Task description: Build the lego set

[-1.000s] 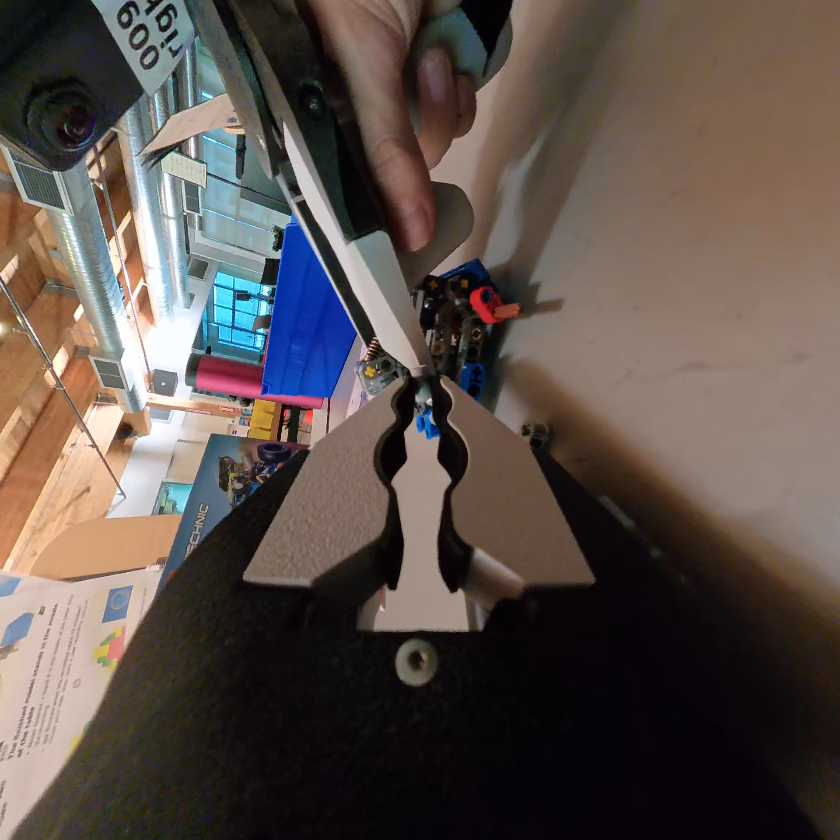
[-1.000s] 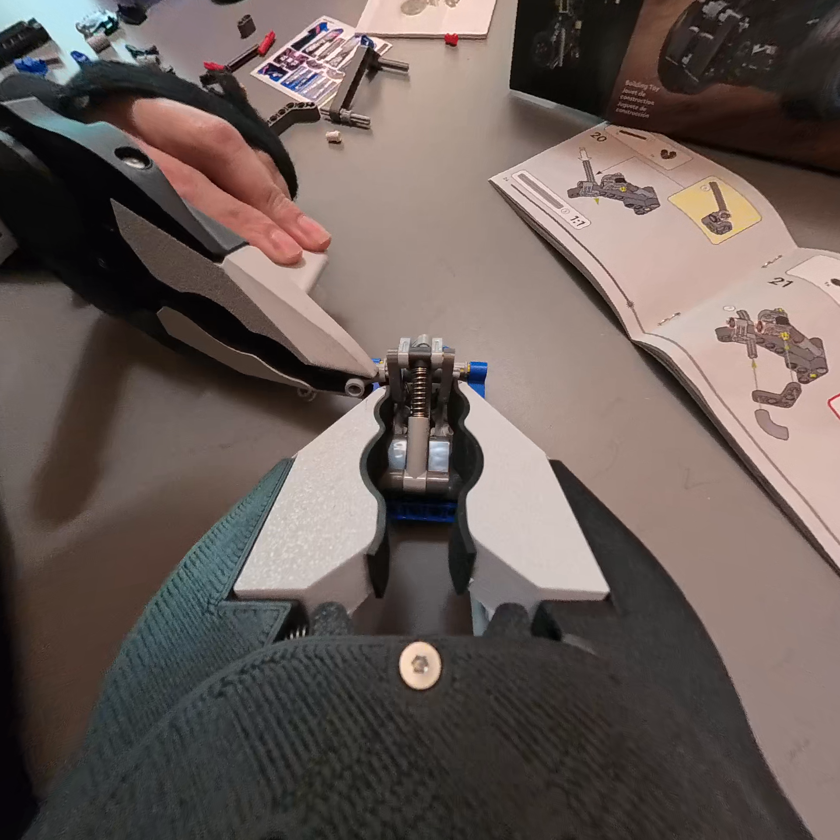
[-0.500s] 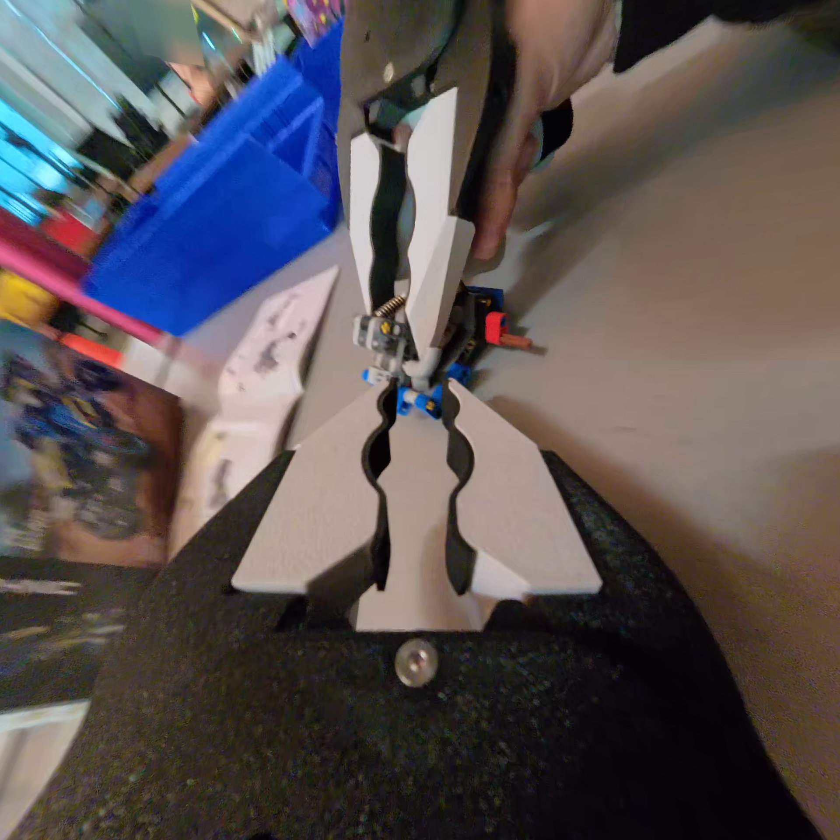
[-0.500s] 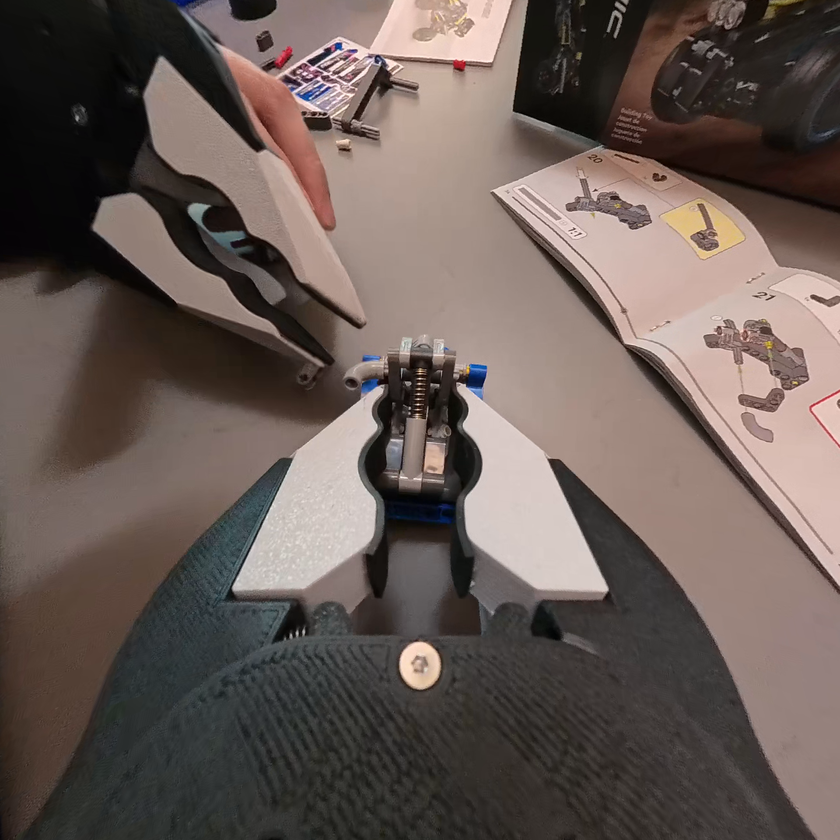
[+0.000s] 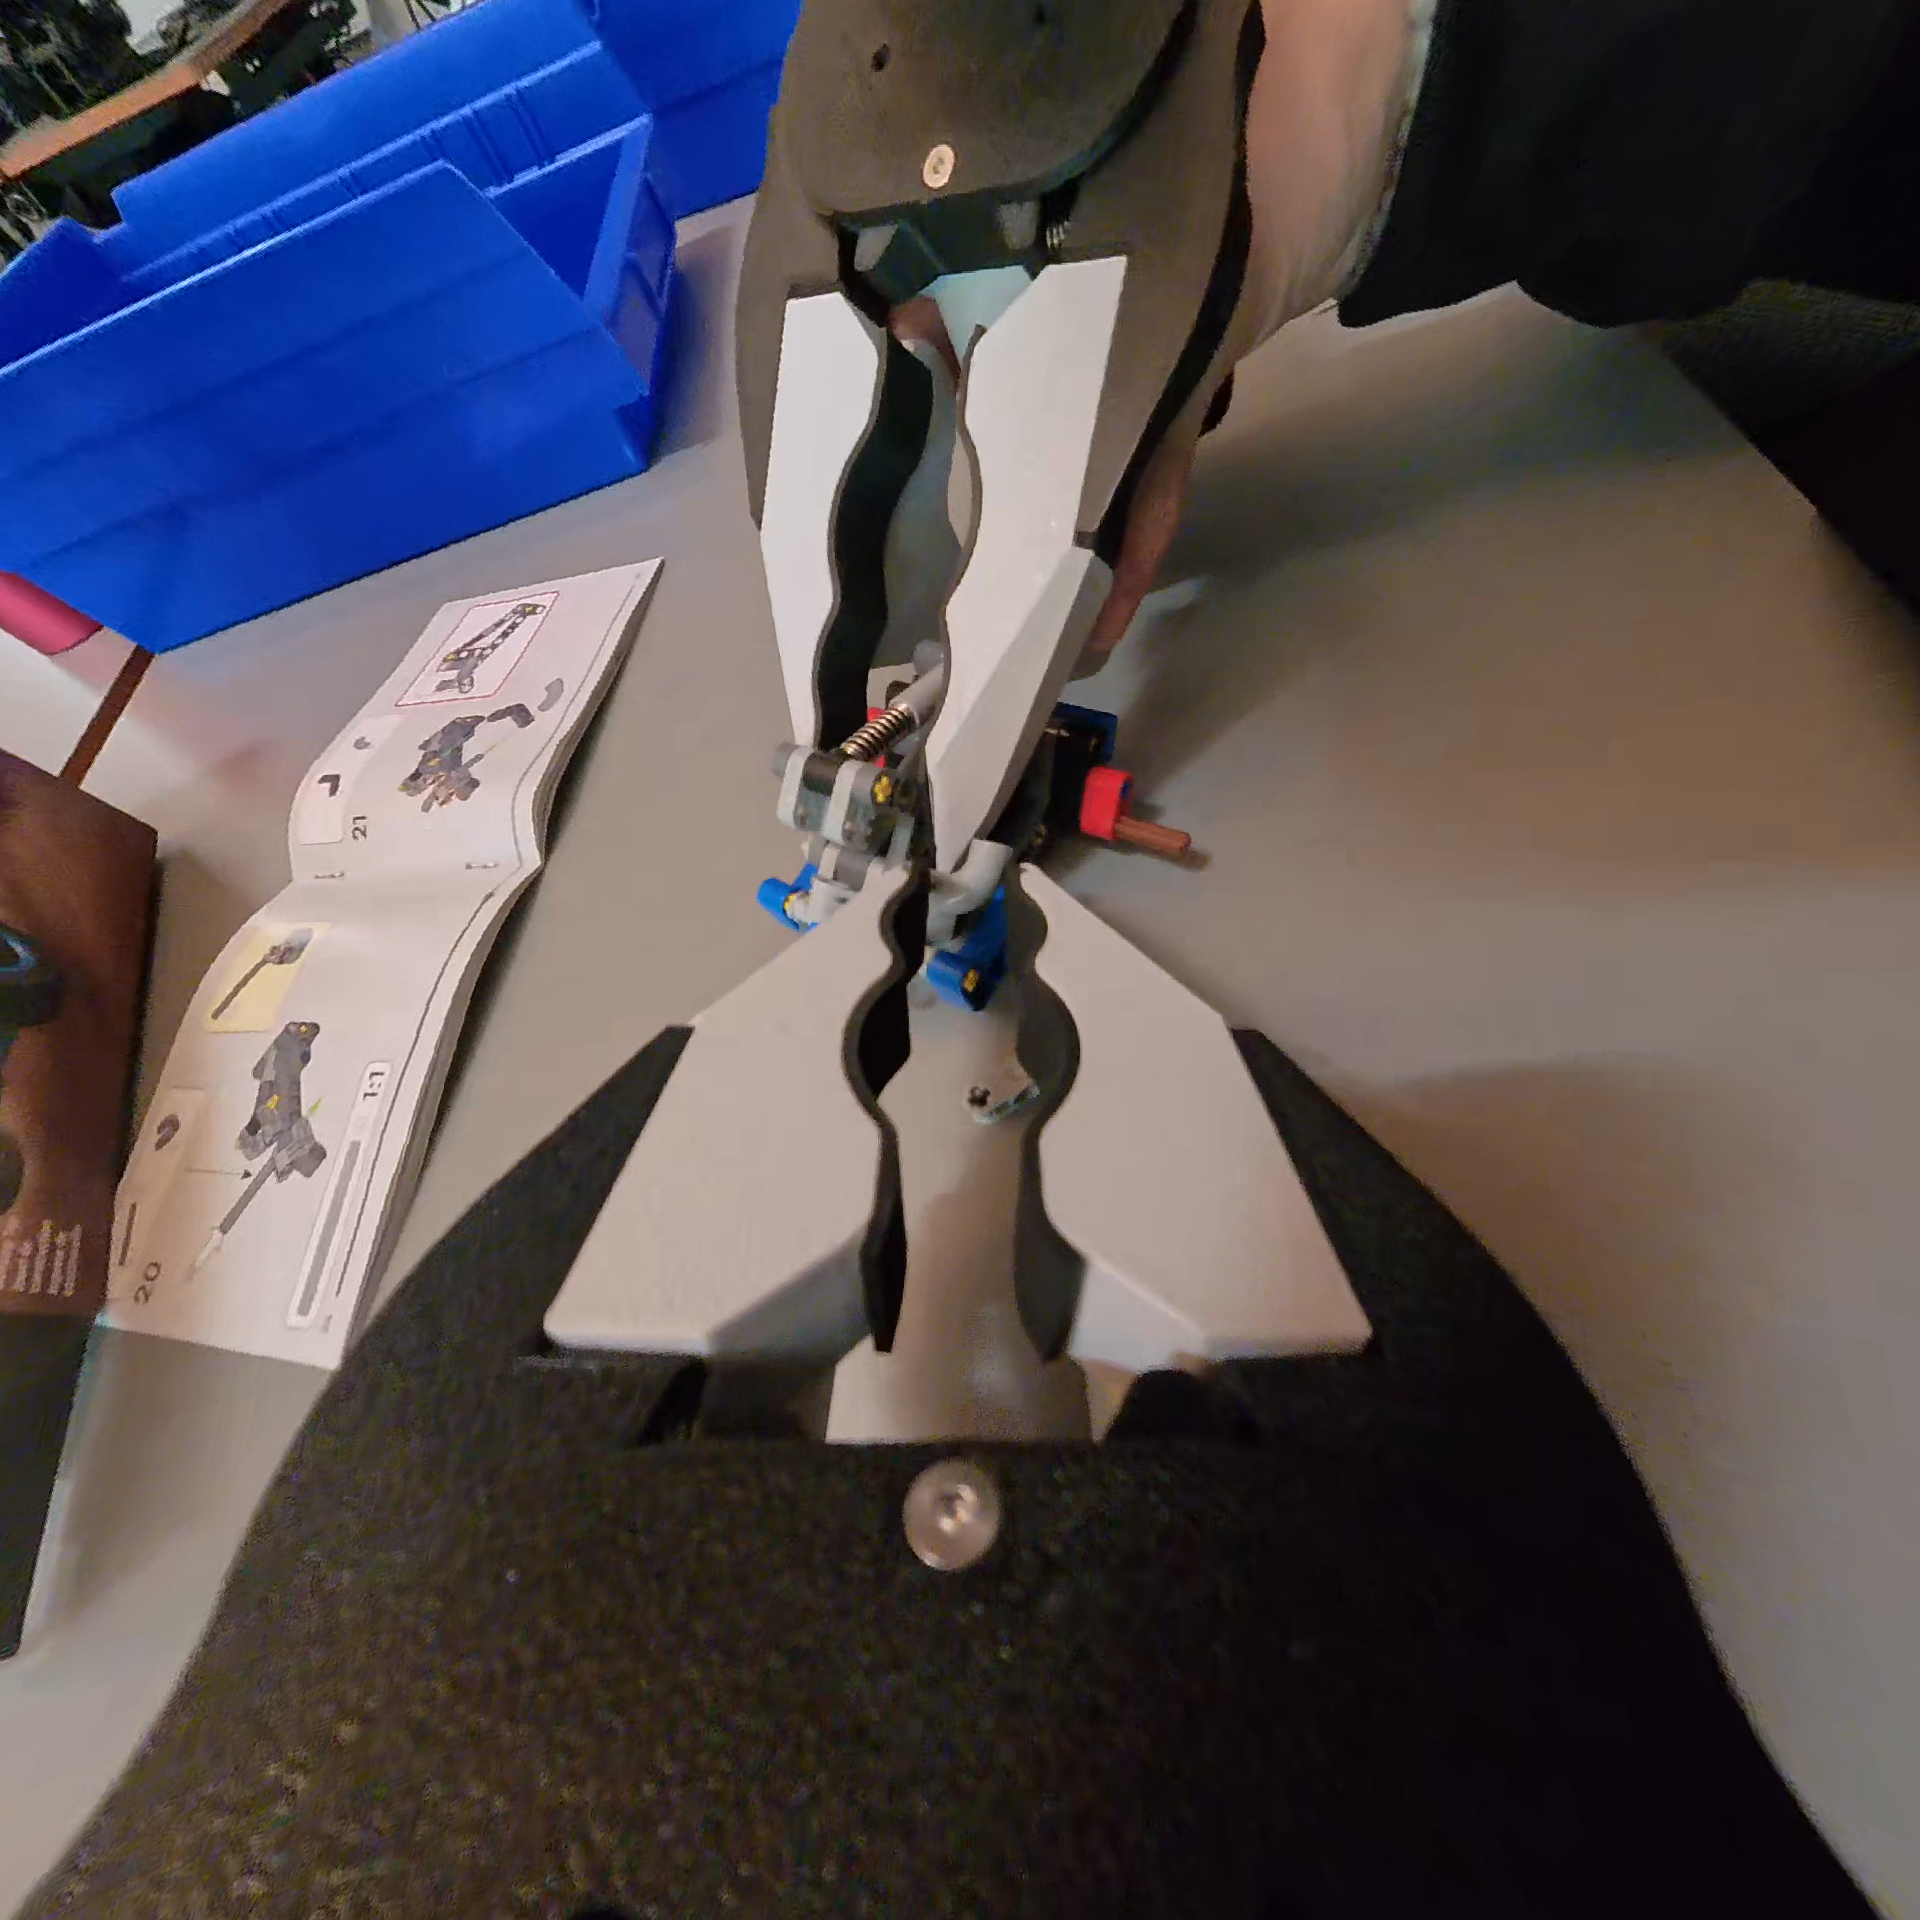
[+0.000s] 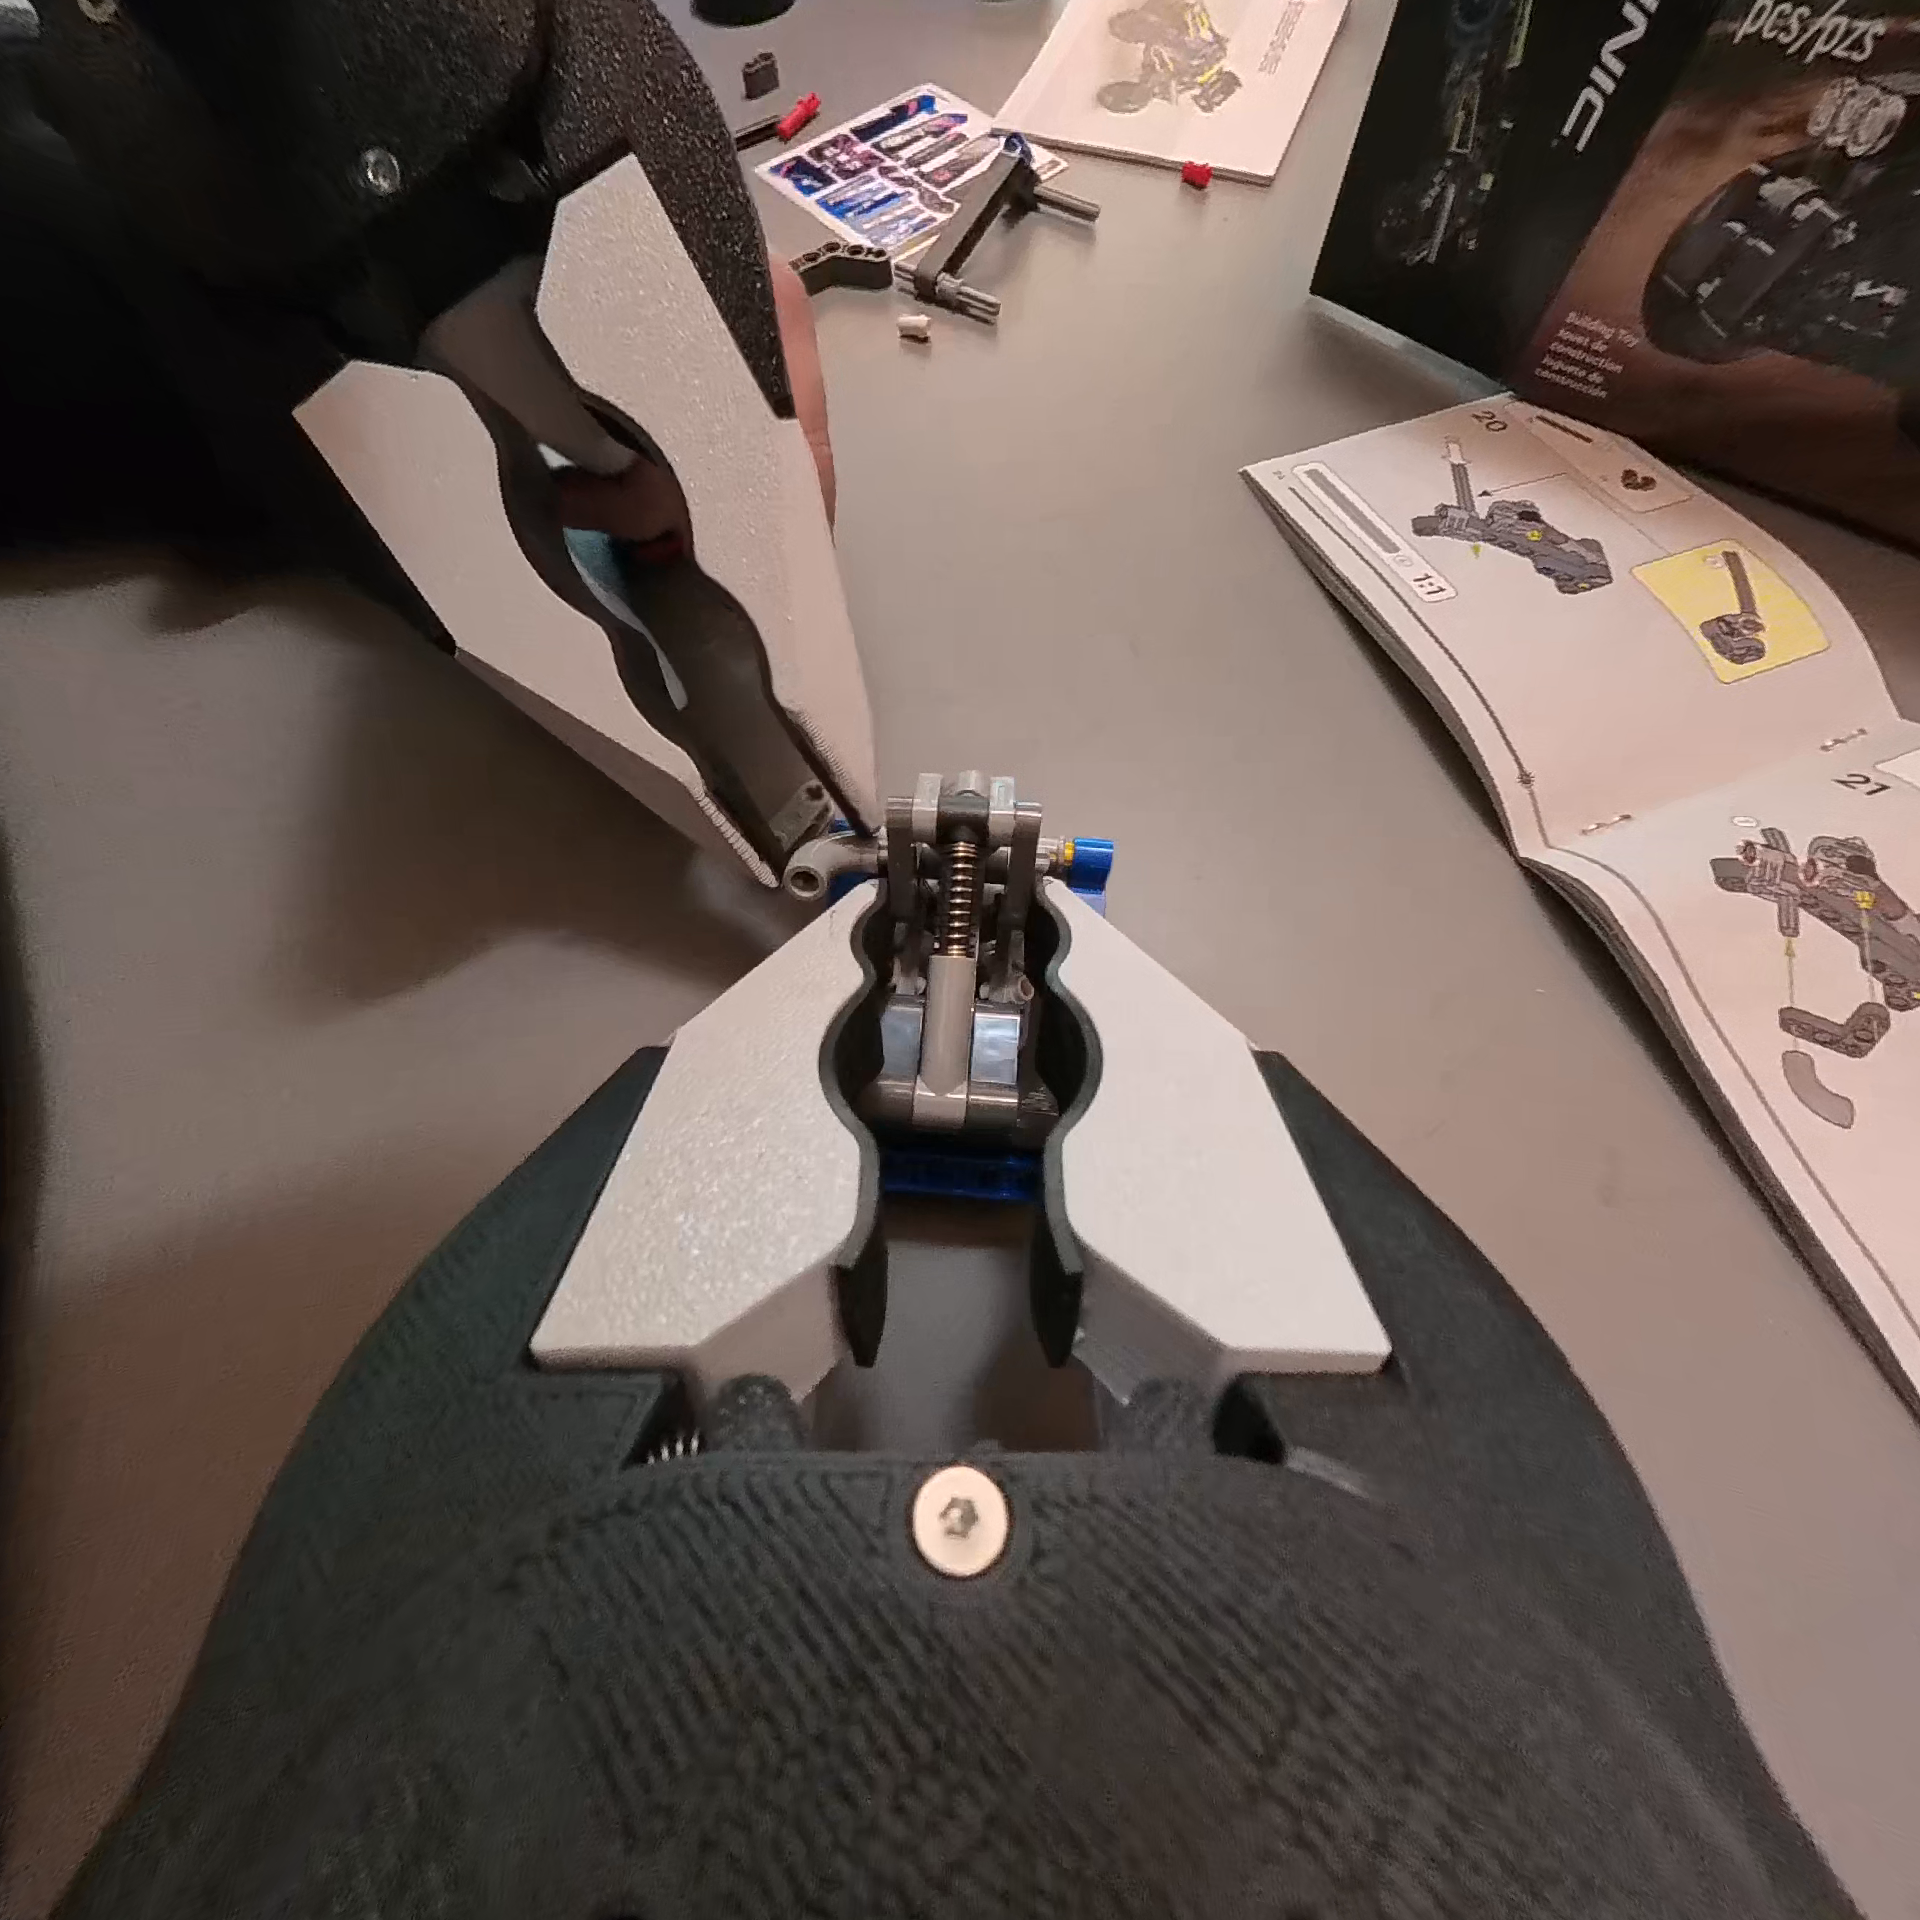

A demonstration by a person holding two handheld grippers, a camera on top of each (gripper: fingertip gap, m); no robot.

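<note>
Left wrist view: my left gripper (image 5: pixel 961 894) is standing slightly parted around a small light-grey angled connector (image 5: pixel 971 873) on the grey-and-blue brick assembly with a coil spring (image 5: pixel 847 800); whether its pads are pressing I cannot tell. An open instruction booklet (image 5: pixel 395 935) is lying left.

Right wrist view: my right gripper (image 6: pixel 961 894) is clamping that assembly (image 6: pixel 961 935) on the grey table (image 6: pixel 1143 675), pads pressing both sides.

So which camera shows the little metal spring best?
The right wrist view: the spring faces the camera, upright in the grey toy model between the right tongs. The left wrist view shows the spring slanted, partly hidden by those tongs.
</note>
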